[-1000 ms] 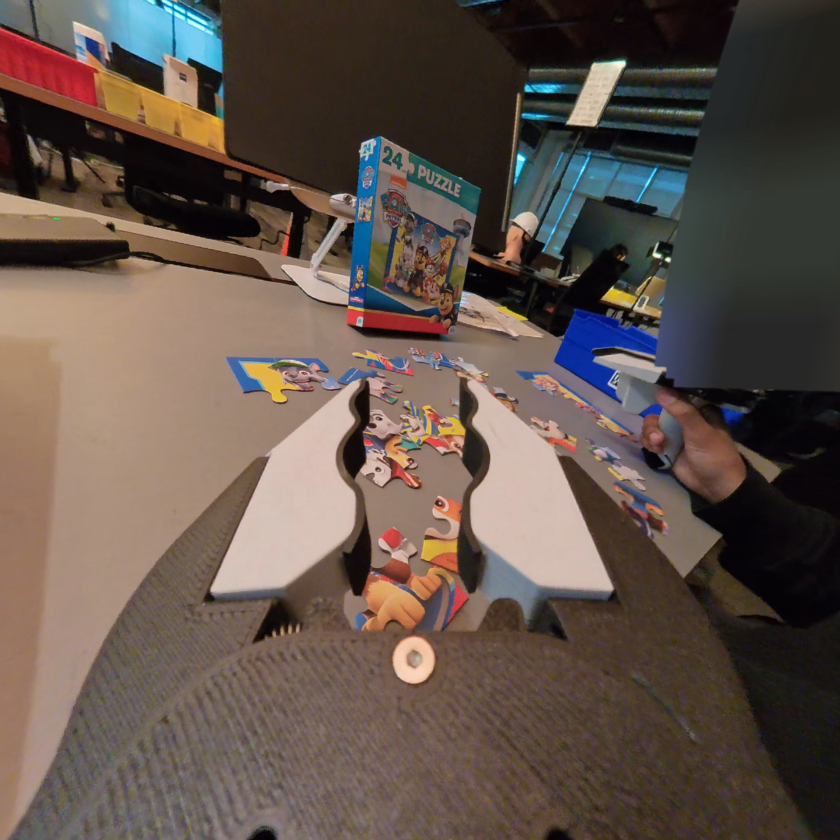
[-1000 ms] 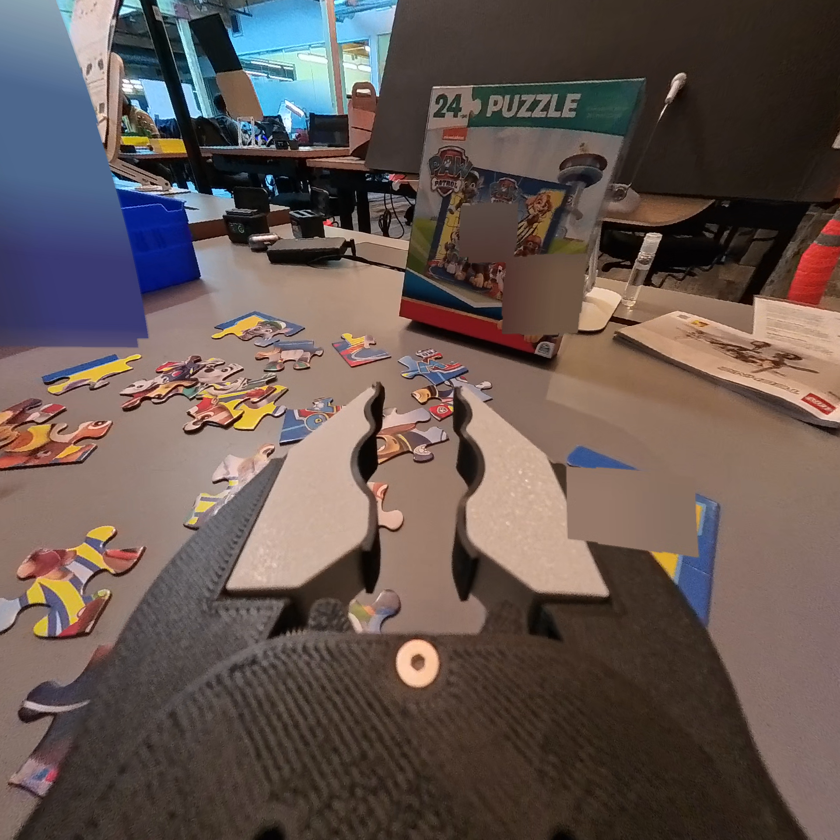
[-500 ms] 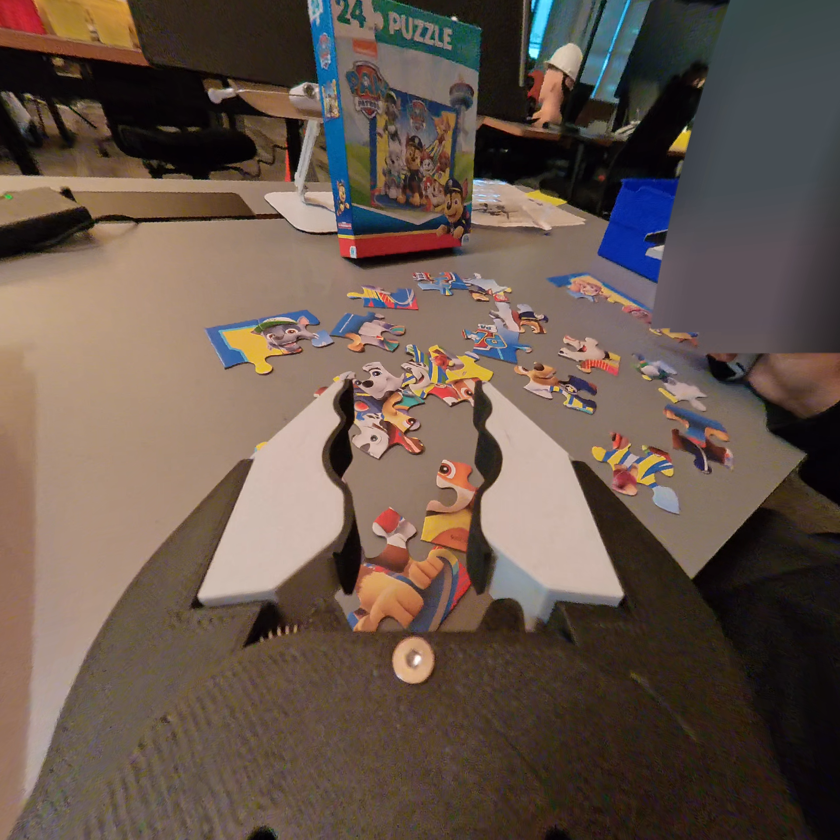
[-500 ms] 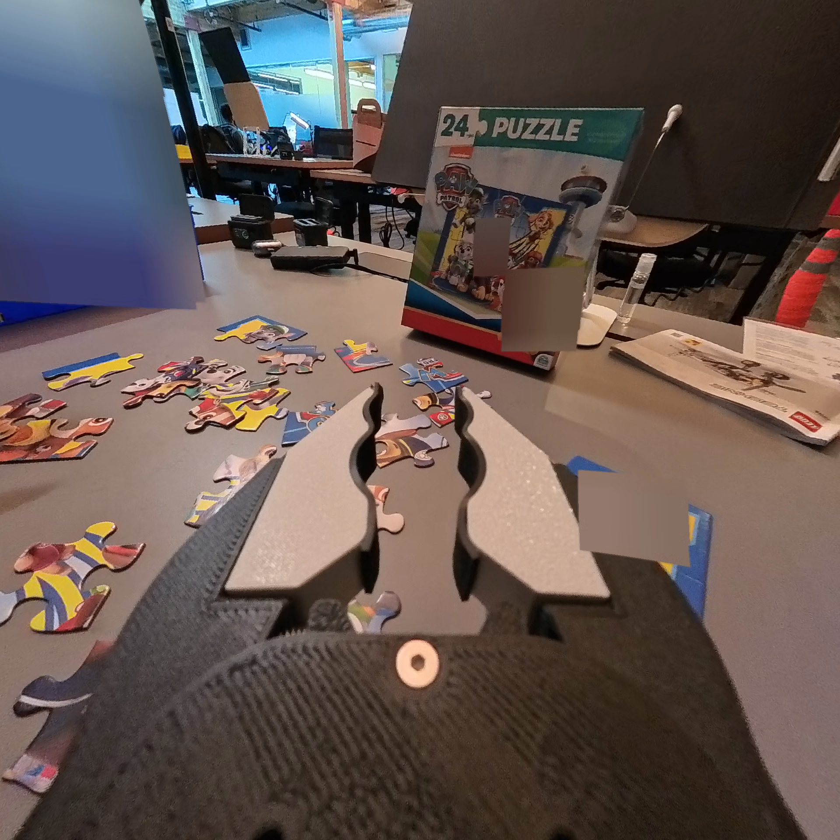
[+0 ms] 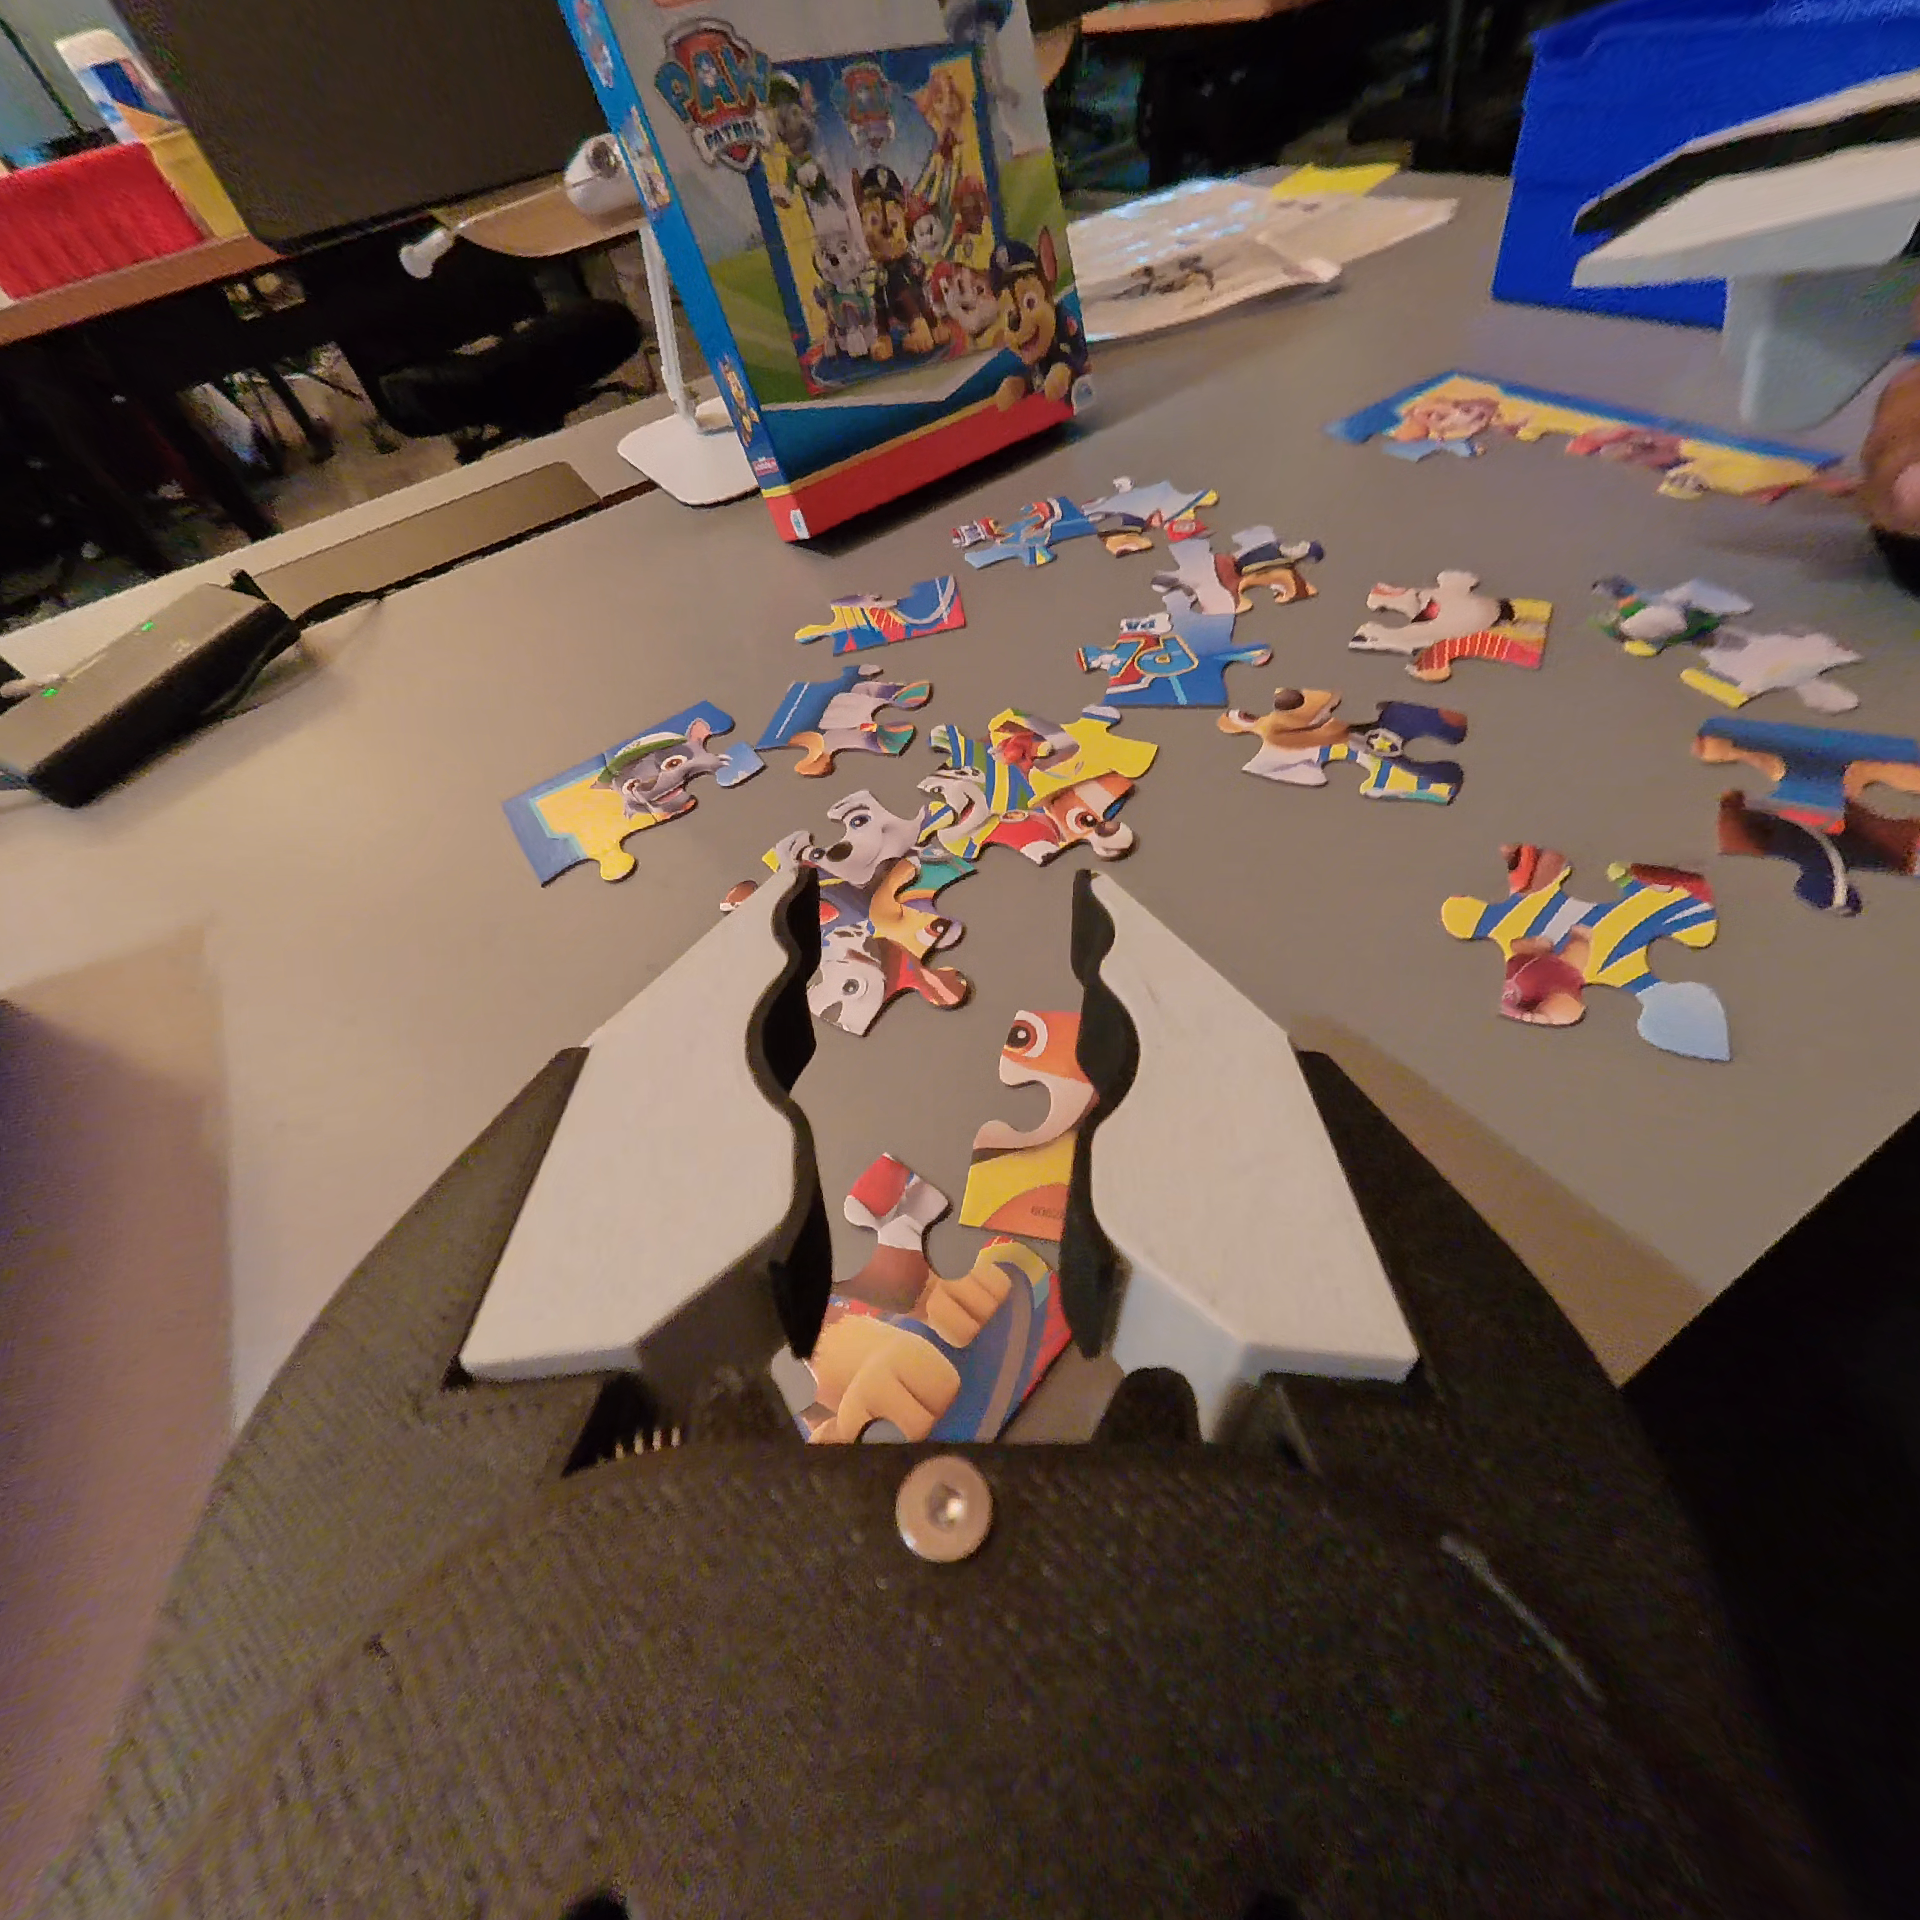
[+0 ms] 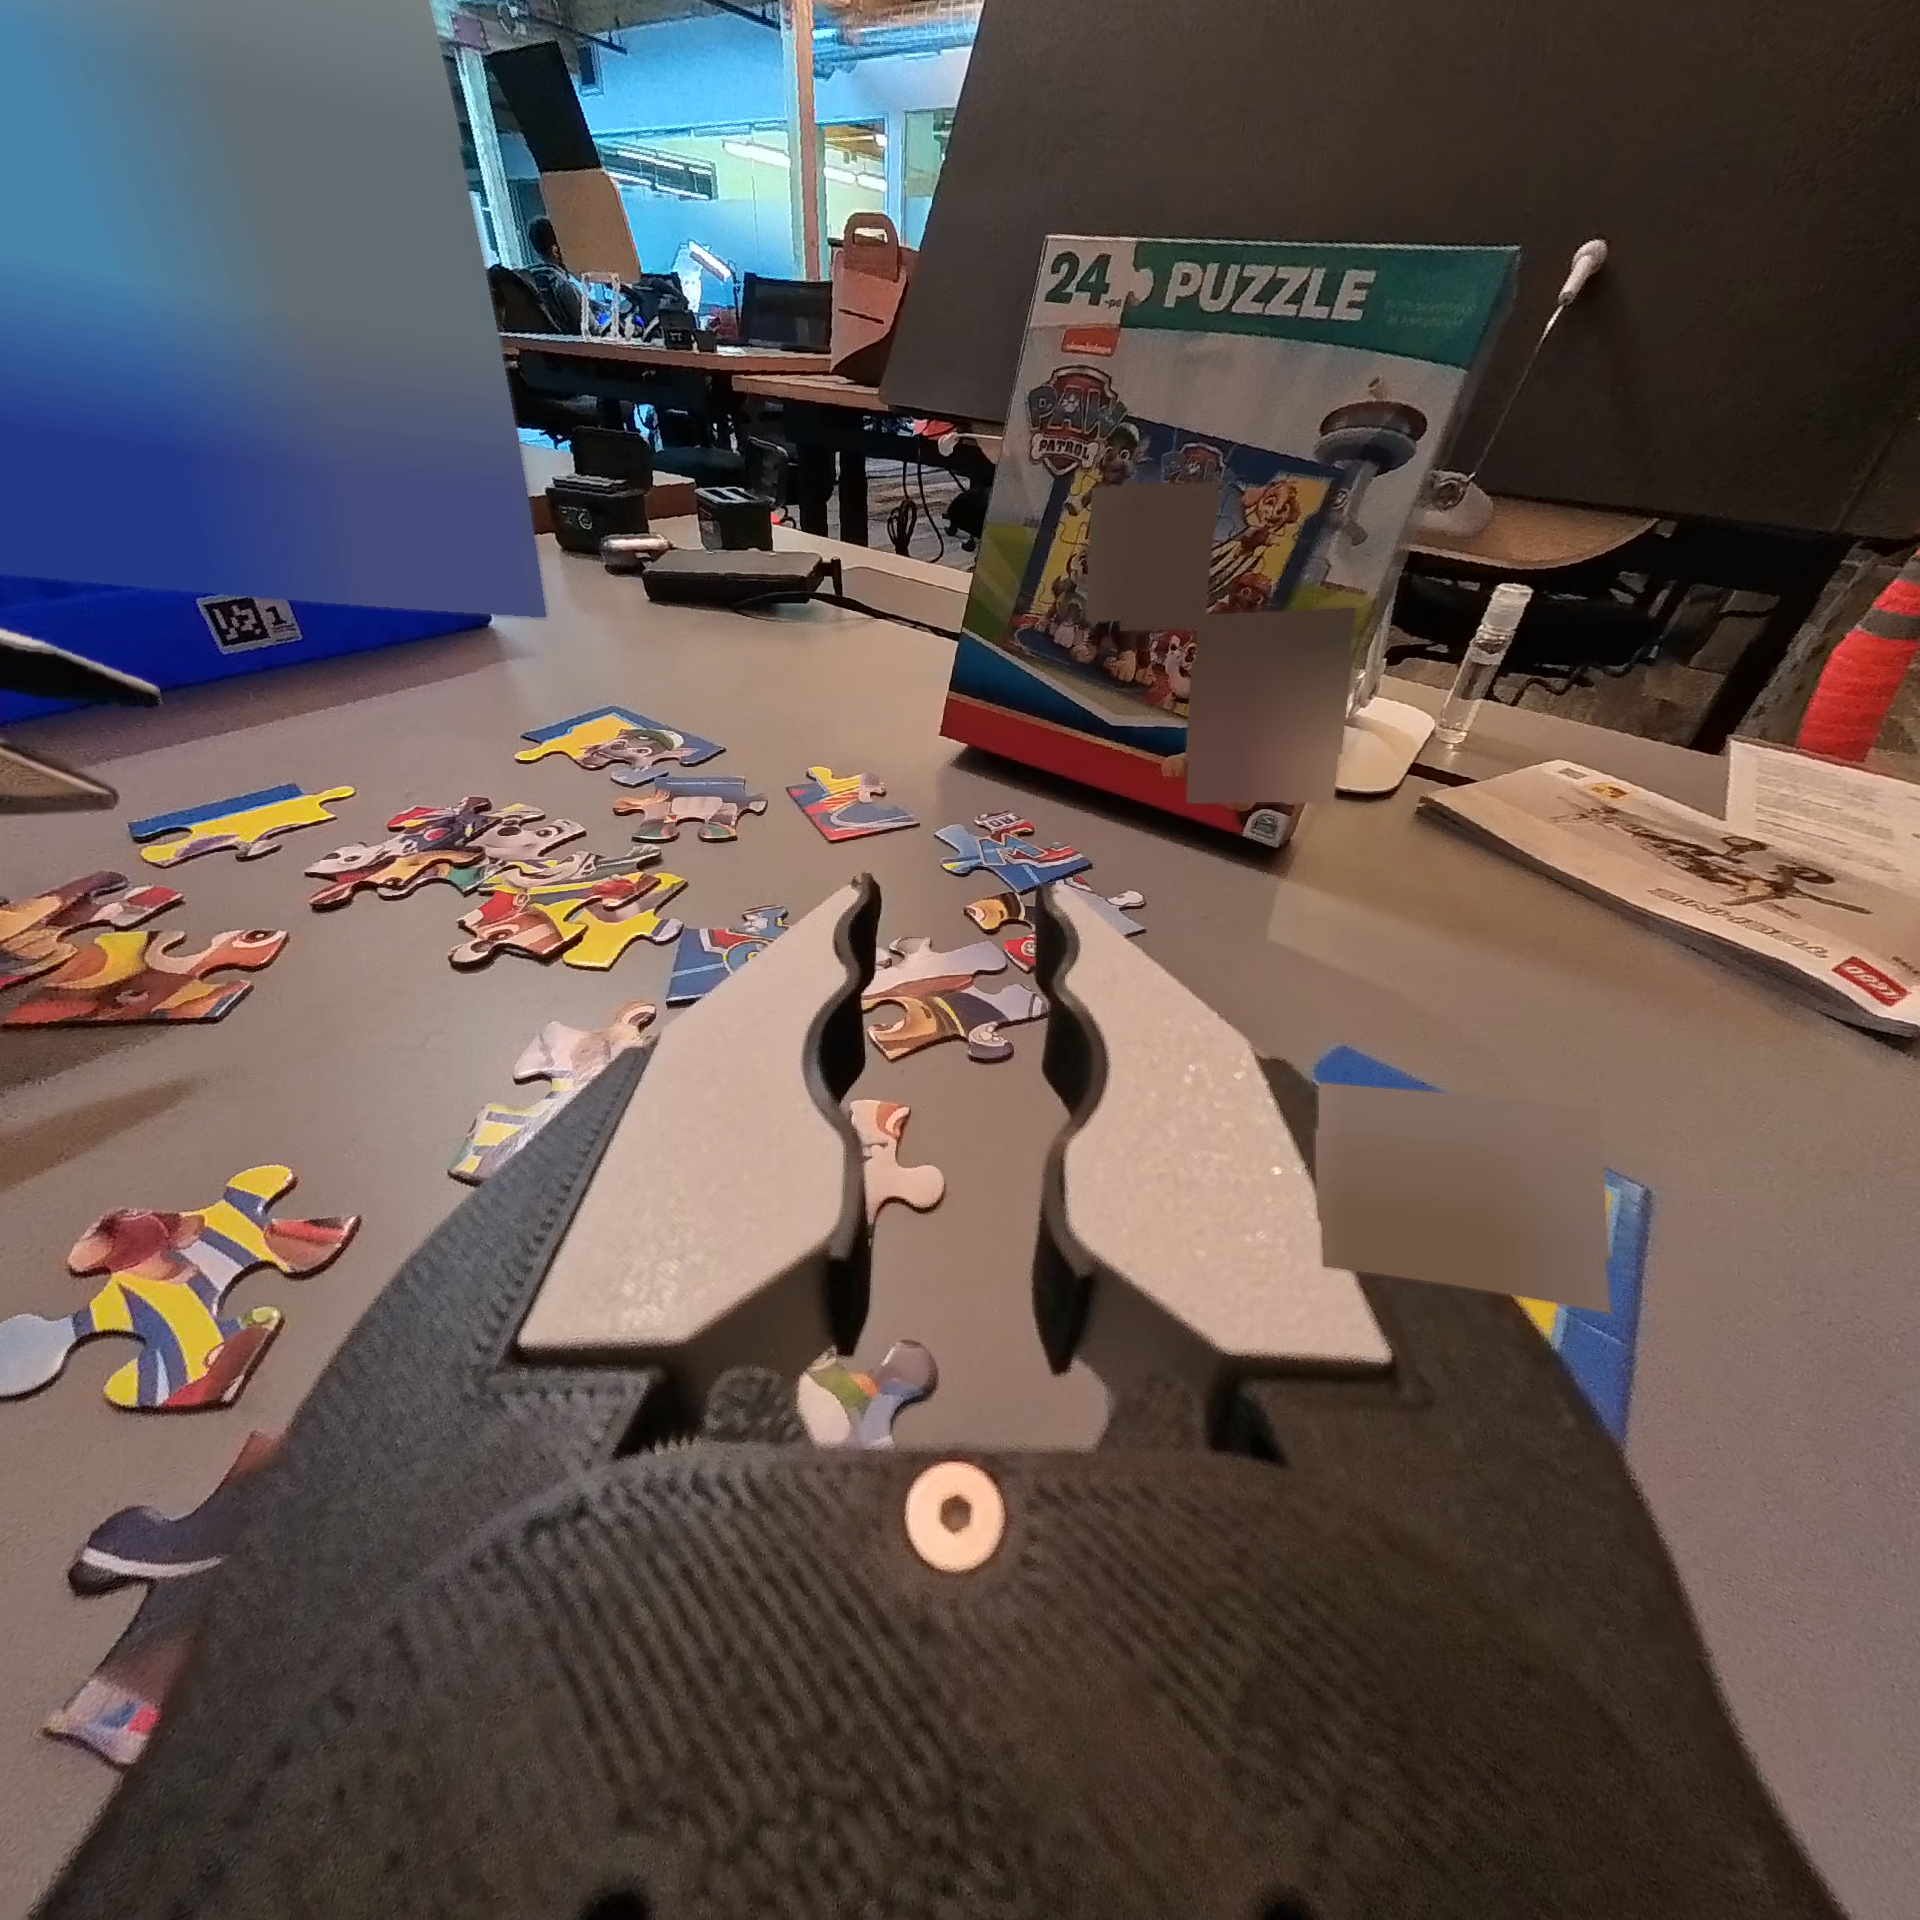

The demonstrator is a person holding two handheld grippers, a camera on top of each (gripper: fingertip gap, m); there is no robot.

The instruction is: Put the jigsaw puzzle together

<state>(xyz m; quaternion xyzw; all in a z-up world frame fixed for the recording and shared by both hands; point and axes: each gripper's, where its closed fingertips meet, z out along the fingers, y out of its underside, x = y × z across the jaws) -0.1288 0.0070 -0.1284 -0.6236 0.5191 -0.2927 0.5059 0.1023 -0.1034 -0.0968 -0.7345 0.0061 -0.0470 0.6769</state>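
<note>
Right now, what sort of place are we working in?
Probably a shared workshop or open office, not a home. Beyond the grey table with its scattered cardboard jigsaw pieces stand rows of long desks with monitors, a person sits at one, and a blue plastic bin sits at the table's edge.

- A grey desk (image 6: 1455, 987) fills the foreground.
- Behind it stands a dark partition panel (image 6: 1455, 156).
- Farther back are wooden-topped tables (image 6: 665, 348) and bright blue-lit windows (image 6: 727, 135).
</note>
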